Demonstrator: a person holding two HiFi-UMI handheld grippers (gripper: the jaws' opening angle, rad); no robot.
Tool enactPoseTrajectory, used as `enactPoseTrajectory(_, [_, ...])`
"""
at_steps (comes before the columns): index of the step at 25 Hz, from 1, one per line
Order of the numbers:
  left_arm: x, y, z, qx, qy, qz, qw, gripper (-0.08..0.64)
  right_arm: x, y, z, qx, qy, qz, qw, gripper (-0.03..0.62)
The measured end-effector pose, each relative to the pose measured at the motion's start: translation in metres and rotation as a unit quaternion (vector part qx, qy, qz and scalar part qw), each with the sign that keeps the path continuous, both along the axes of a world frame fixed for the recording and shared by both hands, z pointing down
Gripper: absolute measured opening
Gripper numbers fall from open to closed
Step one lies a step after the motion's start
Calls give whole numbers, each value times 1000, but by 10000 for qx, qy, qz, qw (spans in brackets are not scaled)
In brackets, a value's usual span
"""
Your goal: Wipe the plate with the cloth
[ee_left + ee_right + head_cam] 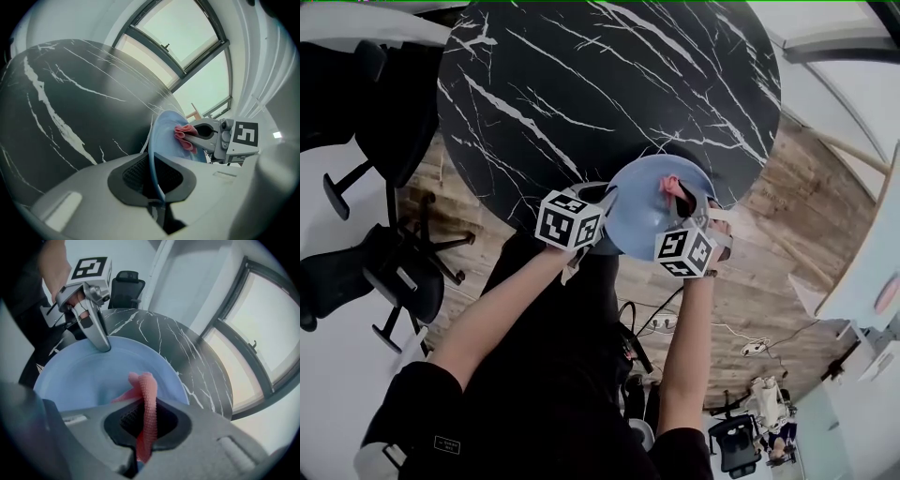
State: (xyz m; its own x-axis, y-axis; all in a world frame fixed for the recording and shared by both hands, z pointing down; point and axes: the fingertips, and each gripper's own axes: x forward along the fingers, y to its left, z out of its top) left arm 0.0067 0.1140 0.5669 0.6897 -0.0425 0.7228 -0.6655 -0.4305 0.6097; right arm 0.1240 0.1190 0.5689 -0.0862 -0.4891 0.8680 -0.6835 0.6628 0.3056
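Off to left, black office chair point(389, 267) on pale floor. Next, round black table point(581, 94) with white marble veins. Over table's near edge, left gripper point(605, 204) pinched tight on rim of pale blue plate point(642, 206); plate lifted, tilted on edge. Further right, right gripper point(686, 208) clamped on pink cloth point(673, 186), cloth touching plate's face. Only print: black-and-white square markers on gripper cubes point(570, 220); tag point(445, 445) on dark sleeve too small to read.

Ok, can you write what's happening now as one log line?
left tool: shut on plate rim | right tool: shut on cloth | cloth: pink, against plate face | plate: blue, held tilted by black table
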Motion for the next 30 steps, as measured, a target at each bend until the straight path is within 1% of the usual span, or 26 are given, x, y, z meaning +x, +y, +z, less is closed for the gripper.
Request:
enactPoseTrajectory(5, [-1,-1,0,-14,-45,-38,10000,21,1,-5,1,-38,47,128,9999,11])
enactPoseTrajectory(8, [0,-1,1,-69,-87,-64,9999,21,2,-8,2,-53,-103,423,9990,11])
enactPoseTrajectory(10, [1,0,1,-127,-116,-91,9998,25,4,-9,-3,25,-338,748,9966,12])
enactPoseTrajectory(12, [0,-1,0,-124,-146,-102,9998,43,2,-11,-16,205,-645,1096,9917,12])
enactPoseTrajectory(14, [-3,-5,-2,-103,-162,-128,9997,84,-2,-13,-34,405,-963,1394,9847,12])
enactPoseTrajectory(16, [-6,-10,-5,-66,-168,-170,9997,102,-4,-14,-55,642,-1279,1669,9755,12])
enactPoseTrajectory(18, [-9,-15,-10,-6,-167,-193,9997,110,-4,-14,-80,974,-1645,1895,9631,14])
enactPoseTrajectory(19, [-11,-17,-12,18,-165,-201,9997,107,-4,-14,-95,1161,-1881,2001,9545,14])
enactPoseTrajectory(22, [-18,-17,-22,55,-125,-214,9997,101,-3,-6,-135,1596,-2588,2368,9228,14])
enactPoseTrajectory(25, [-22,-12,-42,178,-57,-85,9998,97,6,8,-164,1928,-2919,2706,8969,14])
enactPoseTrajectory(27, [-25,-9,-60,341,19,32,9994,92,10,14,-184,2200,-3147,2829,8789,14])
enactPoseTrajectory(28, [-26,-9,-72,484,81,57,9988,79,9,17,-196,2357,-3300,2852,8684,14])
enactPoseTrajectory(29, [-26,-9,-85,674,162,72,9976,29,8,20,-207,2512,-3449,2861,8580,14])
enactPoseTrajectory(30, [-26,-9,-100,875,270,108,9957,2,7,24,-218,2654,-3562,2867,8488,14])
